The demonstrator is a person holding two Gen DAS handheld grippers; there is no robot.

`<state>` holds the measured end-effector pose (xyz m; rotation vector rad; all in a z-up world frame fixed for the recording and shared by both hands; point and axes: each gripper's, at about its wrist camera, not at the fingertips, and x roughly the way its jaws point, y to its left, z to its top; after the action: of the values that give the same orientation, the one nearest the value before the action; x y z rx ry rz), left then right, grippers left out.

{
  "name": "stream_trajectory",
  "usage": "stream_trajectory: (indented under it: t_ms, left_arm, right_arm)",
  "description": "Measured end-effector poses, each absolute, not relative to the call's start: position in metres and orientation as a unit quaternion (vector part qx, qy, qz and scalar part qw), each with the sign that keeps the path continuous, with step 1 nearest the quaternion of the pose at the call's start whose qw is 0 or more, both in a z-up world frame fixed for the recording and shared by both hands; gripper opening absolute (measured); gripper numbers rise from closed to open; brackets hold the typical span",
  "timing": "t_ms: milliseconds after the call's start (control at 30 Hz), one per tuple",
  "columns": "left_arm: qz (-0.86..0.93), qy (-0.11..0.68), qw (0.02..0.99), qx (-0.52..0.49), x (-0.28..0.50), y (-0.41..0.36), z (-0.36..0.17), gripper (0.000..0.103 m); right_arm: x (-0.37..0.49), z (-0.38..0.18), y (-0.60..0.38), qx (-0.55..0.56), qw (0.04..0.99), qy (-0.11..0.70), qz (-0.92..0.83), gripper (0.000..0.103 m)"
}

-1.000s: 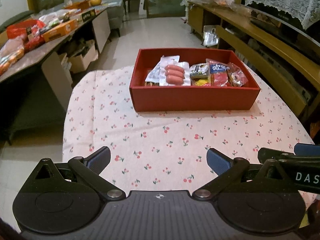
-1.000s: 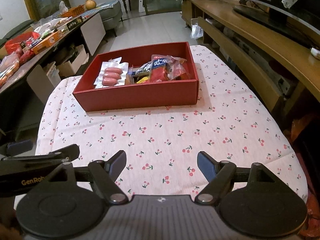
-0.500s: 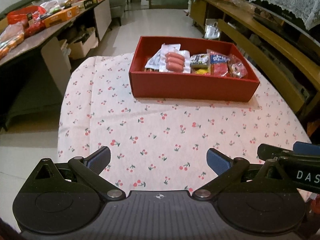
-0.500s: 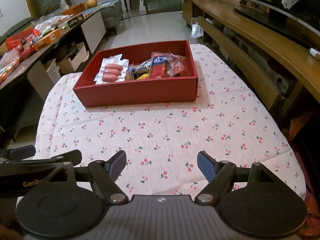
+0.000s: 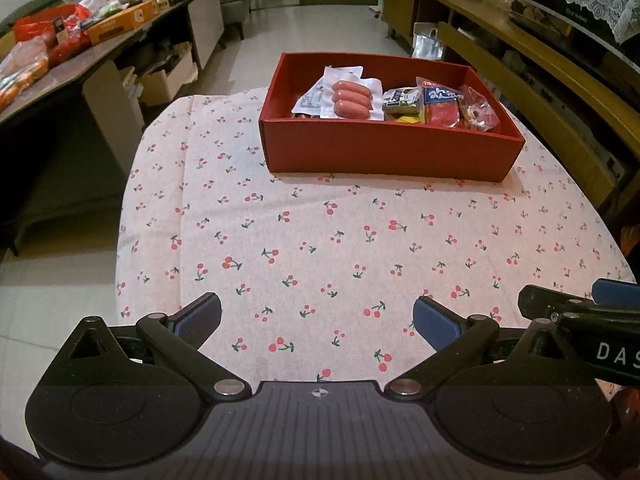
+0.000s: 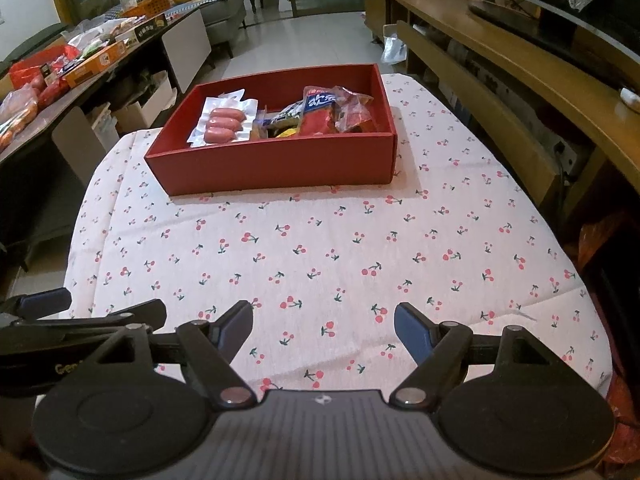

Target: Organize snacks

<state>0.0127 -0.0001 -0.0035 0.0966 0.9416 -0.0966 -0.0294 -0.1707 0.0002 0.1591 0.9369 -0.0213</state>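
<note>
Left tool (image 5: pixel 317 314): jaws spread wide, nothing between the blue pads (image 5: pixel 434 320), hanging over the cherry-print cloth (image 5: pixel 320 240) at the counter's near edge. Right tool (image 6: pixel 323 322): same state, jaws apart and empty, just beside the left tool; each shows at the edge of the other's view.

Red box (image 5: pixel 384 152) sits on the cloth ahead of both tools, well apart from the fingertips, toward the counter's far side. Inside it: sausage pack (image 5: pixel 352 98) at the left end, a blue-and-red packet (image 5: pixel 440 100) and other wrapped snacks (image 6: pixel 352 110) toward the right. No snack lies on the cloth outside the box.

Left of the tools: side table (image 5: pixel 100 52) piled with more packages.
</note>
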Motion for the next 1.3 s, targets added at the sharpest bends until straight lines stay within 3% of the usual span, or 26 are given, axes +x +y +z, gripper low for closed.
stream_trajectory:
  t_ms: [1300]
  left_arm:
    - [-0.046, 0.449, 0.891, 0.045, 0.0105, 0.0033, -0.0021, 0.103]
  right_arm:
    - [-0.0336, -0.0006, -0.168, 0.08, 0.887, 0.455, -0.007, 0.084]
